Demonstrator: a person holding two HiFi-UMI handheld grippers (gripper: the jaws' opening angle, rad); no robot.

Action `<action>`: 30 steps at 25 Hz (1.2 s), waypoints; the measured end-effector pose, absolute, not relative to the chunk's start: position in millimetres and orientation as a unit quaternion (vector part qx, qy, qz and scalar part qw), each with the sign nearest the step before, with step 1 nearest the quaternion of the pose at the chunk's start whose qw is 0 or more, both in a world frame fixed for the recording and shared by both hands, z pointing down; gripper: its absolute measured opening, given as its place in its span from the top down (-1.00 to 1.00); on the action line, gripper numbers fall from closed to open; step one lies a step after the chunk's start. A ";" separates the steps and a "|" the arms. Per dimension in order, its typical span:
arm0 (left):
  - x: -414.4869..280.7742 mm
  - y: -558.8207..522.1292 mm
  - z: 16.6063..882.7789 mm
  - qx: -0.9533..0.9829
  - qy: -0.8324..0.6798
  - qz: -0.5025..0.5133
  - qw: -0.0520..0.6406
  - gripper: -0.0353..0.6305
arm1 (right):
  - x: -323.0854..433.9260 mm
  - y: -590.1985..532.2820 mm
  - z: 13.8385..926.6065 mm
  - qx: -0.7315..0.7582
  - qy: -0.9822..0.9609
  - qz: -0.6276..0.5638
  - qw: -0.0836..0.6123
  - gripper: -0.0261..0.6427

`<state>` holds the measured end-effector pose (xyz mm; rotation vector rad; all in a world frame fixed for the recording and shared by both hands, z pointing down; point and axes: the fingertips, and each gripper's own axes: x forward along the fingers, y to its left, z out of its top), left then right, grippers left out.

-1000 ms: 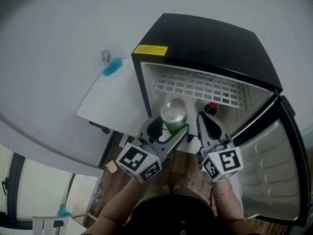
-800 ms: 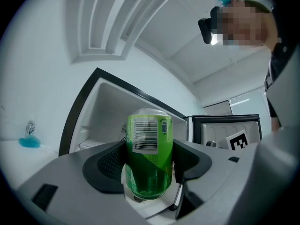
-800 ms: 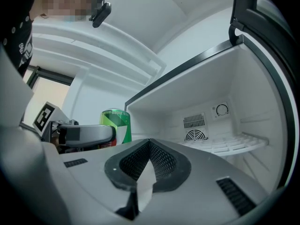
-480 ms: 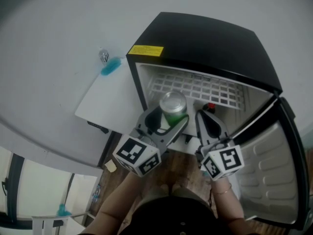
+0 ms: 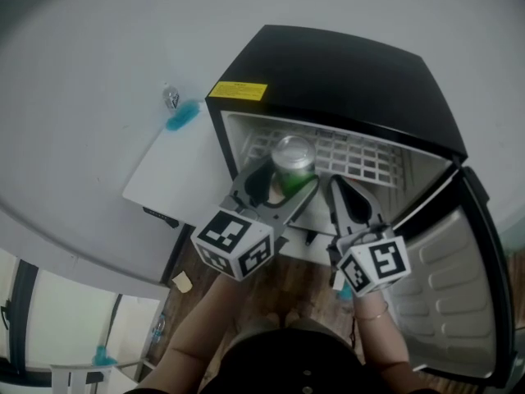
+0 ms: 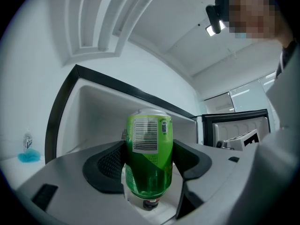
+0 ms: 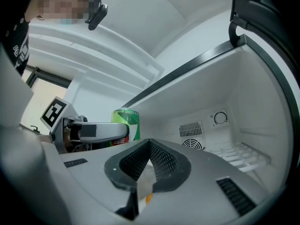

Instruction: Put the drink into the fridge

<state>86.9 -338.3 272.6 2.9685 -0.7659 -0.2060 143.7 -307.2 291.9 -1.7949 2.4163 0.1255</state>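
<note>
A green drink can (image 5: 292, 164) is held upright in my left gripper (image 5: 281, 183), which is shut on its sides at the mouth of the open black fridge (image 5: 344, 72). In the left gripper view the can (image 6: 149, 153) fills the gap between the dark pads, with the white fridge interior behind it. My right gripper (image 5: 351, 203) hovers just right of the can at the fridge opening, shut with nothing in it. In the right gripper view its pads (image 7: 161, 162) meet, and the can (image 7: 125, 121) shows at the left.
A white wire shelf (image 5: 361, 154) spans the upper fridge interior. The fridge door (image 5: 459, 286) hangs open at the right. A white panel (image 5: 172, 171) and a blue-tinted small object (image 5: 180, 115) lie left of the fridge. Wooden floor shows below.
My left gripper has carried the can forward, from in front of the fridge to its opening under the wire shelf. The right gripper has crept forward a little beside it.
</note>
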 end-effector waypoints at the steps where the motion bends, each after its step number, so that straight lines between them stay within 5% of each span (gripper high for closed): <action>1: 87.9 -340.2 271.4 0.966 -0.250 -0.065 0.033 -0.04 | 144.6 -308.5 290.7 -0.595 0.800 0.043 0.065 0.90; 30: 125.5 -390.5 271.1 0.967 -0.254 -0.023 0.022 -0.04 | 163.2 -341.0 286.4 -0.593 0.800 0.059 0.061 0.90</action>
